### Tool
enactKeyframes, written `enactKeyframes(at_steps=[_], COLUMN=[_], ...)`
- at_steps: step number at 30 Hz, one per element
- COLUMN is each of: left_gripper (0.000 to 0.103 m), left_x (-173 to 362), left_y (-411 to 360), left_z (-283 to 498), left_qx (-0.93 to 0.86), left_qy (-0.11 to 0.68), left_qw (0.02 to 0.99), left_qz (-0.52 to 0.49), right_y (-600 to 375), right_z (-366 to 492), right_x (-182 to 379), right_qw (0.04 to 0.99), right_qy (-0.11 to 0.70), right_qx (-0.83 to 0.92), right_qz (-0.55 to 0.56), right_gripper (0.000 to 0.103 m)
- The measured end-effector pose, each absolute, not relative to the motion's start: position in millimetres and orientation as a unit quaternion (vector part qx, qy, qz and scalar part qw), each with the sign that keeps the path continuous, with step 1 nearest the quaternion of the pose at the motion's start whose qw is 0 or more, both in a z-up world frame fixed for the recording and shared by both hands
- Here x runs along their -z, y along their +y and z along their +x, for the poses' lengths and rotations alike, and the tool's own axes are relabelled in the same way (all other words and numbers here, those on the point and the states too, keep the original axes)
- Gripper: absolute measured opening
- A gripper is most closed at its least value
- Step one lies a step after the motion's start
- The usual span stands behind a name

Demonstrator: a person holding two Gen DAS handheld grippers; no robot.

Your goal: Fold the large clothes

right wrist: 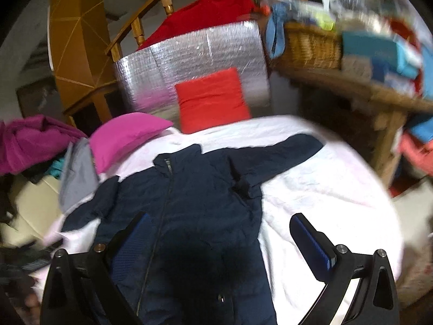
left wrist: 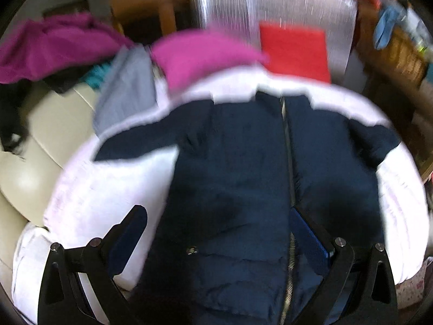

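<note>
- A navy jacket [left wrist: 238, 178] lies zipped and flat on the white sheet [left wrist: 113, 189], filling mid-frame, sleeves spread.
- Left gripper [left wrist: 224, 224] hangs over its hem (jaws released).
- Right gripper [right wrist: 219, 233], lower frame, is likewise spread wide, grasping nothing.
- A red cushion [right wrist: 213, 100] sits beyond the collar.

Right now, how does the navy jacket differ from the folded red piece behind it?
The navy jacket lies spread flat on the white sheet with sleeves out and the zipper up; the folded red piece is a compact rectangle. The jacket is far larger and lies nearer; the red piece rests against the silver foil panel. Both lie face-up, untouched.
</note>
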State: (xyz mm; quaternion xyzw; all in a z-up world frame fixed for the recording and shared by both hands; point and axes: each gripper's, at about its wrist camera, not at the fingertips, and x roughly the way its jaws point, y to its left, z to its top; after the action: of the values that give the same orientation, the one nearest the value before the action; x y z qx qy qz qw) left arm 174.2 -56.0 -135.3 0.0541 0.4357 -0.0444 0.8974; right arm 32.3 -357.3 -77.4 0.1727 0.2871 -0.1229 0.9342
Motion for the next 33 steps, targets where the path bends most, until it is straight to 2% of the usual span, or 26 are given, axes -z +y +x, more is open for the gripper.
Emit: enactKeyframes(at_steps=[4, 12, 16, 21, 24, 25, 26, 28, 31, 33], left_gripper=[0.103, 0.103, 0.103, 0.103, 0.103, 0.103, 0.103, 0.103, 0.103, 0.103], left_x=[199, 251, 268, 276, 279, 281, 282, 283, 285, 279], left_y=[-68, -92, -108, -123, -127, -126, -126, -122, -122, -120], left_z=[235, 316, 340, 343, 340, 340, 340, 342, 347, 345], left_qx=[0.007, -0.023, -0.025, -0.023, -0.023, -0.023, -0.024, -0.026, -0.020, -0.011], left_qy=[0.496, 0.527, 0.526, 0.502, 0.499, 0.500, 0.502, 0.503, 0.507, 0.525], left_qw=[0.866, 0.849, 0.850, 0.863, 0.865, 0.865, 0.864, 0.863, 0.861, 0.849], left_qz=[0.063, 0.032, 0.032, 0.046, 0.048, 0.045, 0.041, 0.038, 0.044, 0.052], right_y=[-450, -609, -659, -696, -702, -703, -706, -707, -697, -681], right_z=[69, 144, 183, 230, 247, 256, 262, 269, 267, 264], right_x=[111, 202, 236, 266, 266, 265, 266, 268, 244, 219], right_qw=[0.909, 0.820, 0.787, 0.767, 0.774, 0.778, 0.778, 0.776, 0.799, 0.824], right_qy=[0.302, 0.279, 0.258, 0.264, 0.251, 0.251, 0.254, 0.255, 0.220, 0.204], right_qx=[0.097, 0.126, 0.138, 0.163, 0.178, 0.183, 0.184, 0.192, 0.178, 0.166], right_qz=[0.272, 0.484, 0.543, 0.561, 0.553, 0.546, 0.544, 0.544, 0.530, 0.502], right_gripper=[0.103, 0.103, 0.095, 0.083, 0.073, 0.064, 0.047, 0.031, 0.019, 0.019])
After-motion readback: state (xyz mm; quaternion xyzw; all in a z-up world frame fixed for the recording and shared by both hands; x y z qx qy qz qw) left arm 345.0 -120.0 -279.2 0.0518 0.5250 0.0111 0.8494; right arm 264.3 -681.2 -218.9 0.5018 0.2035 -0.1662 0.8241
